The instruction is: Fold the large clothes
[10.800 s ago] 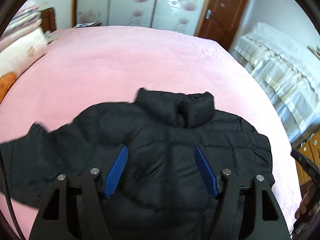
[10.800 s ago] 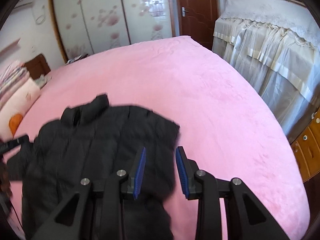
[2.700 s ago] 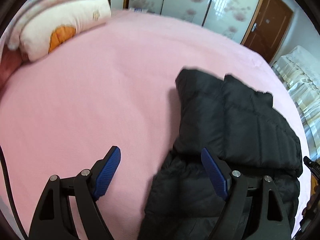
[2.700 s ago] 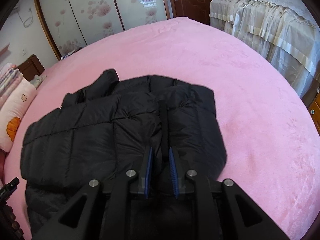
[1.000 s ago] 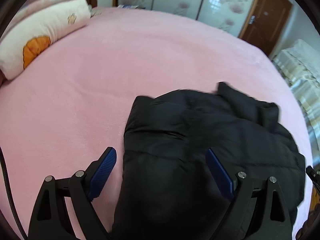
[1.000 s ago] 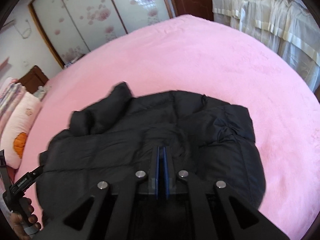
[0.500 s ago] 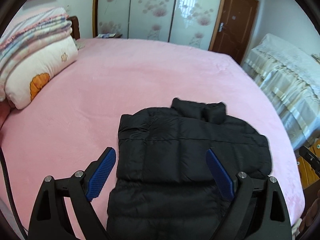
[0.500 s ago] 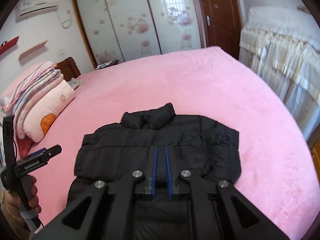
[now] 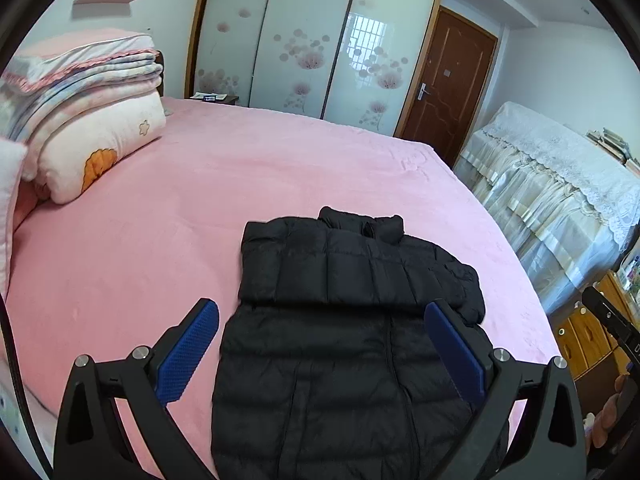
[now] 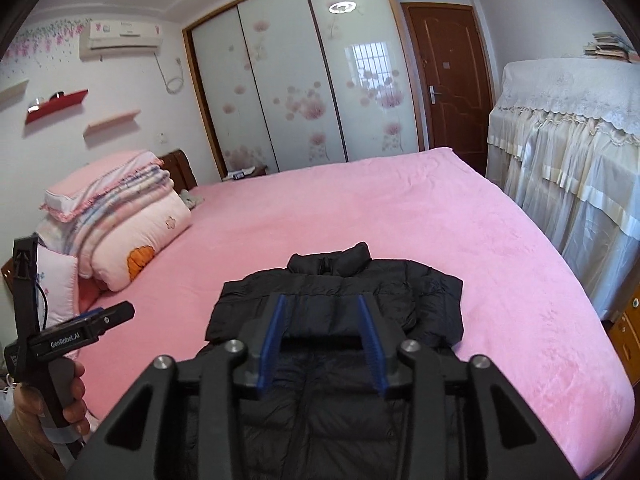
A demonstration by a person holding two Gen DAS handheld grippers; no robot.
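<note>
A black puffer jacket (image 9: 348, 320) lies flat on the pink bed (image 9: 200, 200), collar away from me, both sleeves folded across the chest in a band. It also shows in the right wrist view (image 10: 352, 320). My left gripper (image 9: 322, 344) is open and empty, held above the jacket's lower half. My right gripper (image 10: 324, 340) is open and empty, raised above the jacket's middle. The left gripper's body (image 10: 76, 336) and the hand holding it show at the left in the right wrist view.
Folded quilts and pillows (image 9: 84, 128) are stacked at the bed's left head end. A lace-covered cabinet (image 9: 560, 184) stands to the right of the bed. Sliding wardrobe doors (image 10: 296, 92) and a brown door (image 10: 448, 80) are behind. A wooden drawer unit (image 9: 584, 332) is at the right.
My right gripper has opened and let go of the jacket. Both grippers have risen and pulled back, so the whole jacket and more of the room show.
</note>
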